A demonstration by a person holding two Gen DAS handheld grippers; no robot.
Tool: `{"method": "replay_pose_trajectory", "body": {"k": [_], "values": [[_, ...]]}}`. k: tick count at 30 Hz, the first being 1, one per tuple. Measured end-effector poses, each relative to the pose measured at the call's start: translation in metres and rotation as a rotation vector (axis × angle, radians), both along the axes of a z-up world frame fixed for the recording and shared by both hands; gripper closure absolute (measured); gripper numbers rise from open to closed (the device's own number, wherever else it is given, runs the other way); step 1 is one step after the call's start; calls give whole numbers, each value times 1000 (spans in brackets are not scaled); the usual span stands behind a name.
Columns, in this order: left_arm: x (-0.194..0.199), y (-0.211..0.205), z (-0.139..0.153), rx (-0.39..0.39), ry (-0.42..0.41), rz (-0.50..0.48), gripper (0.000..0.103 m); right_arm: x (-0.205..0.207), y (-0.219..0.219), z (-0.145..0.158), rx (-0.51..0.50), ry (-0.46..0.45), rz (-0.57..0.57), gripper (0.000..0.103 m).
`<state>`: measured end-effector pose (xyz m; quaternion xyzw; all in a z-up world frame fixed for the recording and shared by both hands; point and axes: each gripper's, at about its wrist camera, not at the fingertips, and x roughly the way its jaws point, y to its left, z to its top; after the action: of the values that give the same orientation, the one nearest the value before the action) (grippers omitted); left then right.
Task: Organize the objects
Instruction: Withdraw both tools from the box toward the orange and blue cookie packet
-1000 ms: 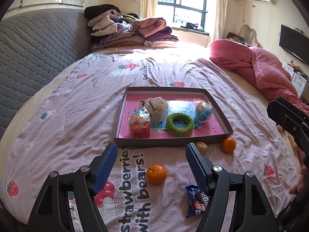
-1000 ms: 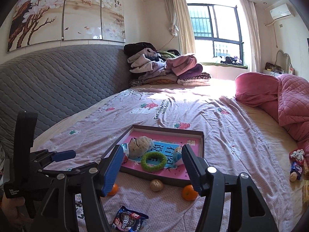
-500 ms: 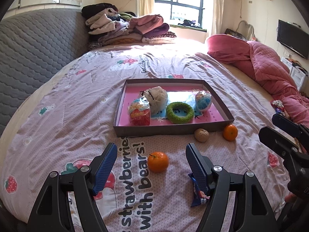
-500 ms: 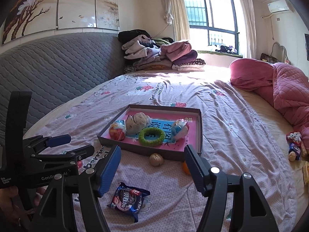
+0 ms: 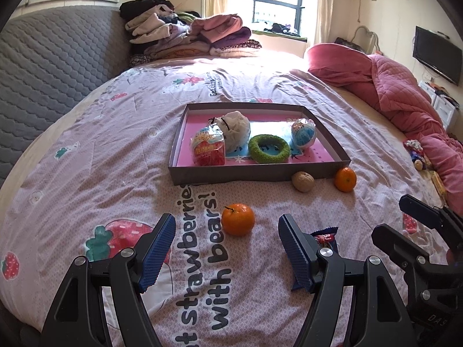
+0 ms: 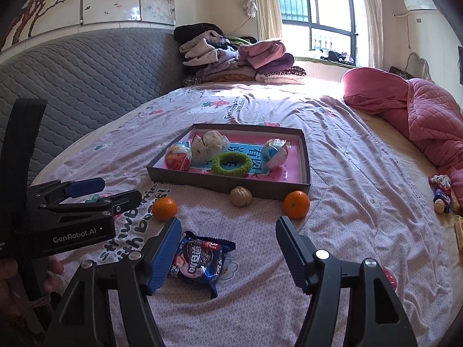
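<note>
A shallow grey tray (image 5: 254,173) with a pink floor lies mid-bed and holds a red packet (image 5: 208,150), a white pouch (image 5: 234,130), a green ring (image 5: 269,149) and a blue-white packet (image 5: 303,133). In front of it lie a walnut (image 5: 303,181) and two oranges (image 5: 345,179) (image 5: 238,219). My left gripper (image 5: 227,248) is open, with the nearer orange just ahead of its fingertips. My right gripper (image 6: 228,254) is open over a blue cookie packet (image 6: 199,257), which lies between its fingers, close to the left one. Neither gripper holds anything.
The bed has a purple strawberry sheet. A grey padded headboard (image 6: 86,69) runs along the left. Folded clothes (image 6: 237,57) are piled at the far end, and a pink quilt (image 6: 428,115) is heaped on the right. Small wrapped items (image 6: 441,193) lie near the right edge.
Both grippers have sunk toward the sheet. The orange now sits closer to the left fingertips, and the cookie packet has come between the right fingers, which stand slightly wider.
</note>
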<state>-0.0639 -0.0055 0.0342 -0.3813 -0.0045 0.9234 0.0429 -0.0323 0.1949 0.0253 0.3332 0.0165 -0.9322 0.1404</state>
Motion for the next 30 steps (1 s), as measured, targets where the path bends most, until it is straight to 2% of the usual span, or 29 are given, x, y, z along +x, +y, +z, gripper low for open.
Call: {"method": "replay_pose_trajectory", "body": {"k": [30], "values": [[17, 1, -22, 1, -66, -49, 28, 25, -9, -32, 14, -94, -26, 36]]}}
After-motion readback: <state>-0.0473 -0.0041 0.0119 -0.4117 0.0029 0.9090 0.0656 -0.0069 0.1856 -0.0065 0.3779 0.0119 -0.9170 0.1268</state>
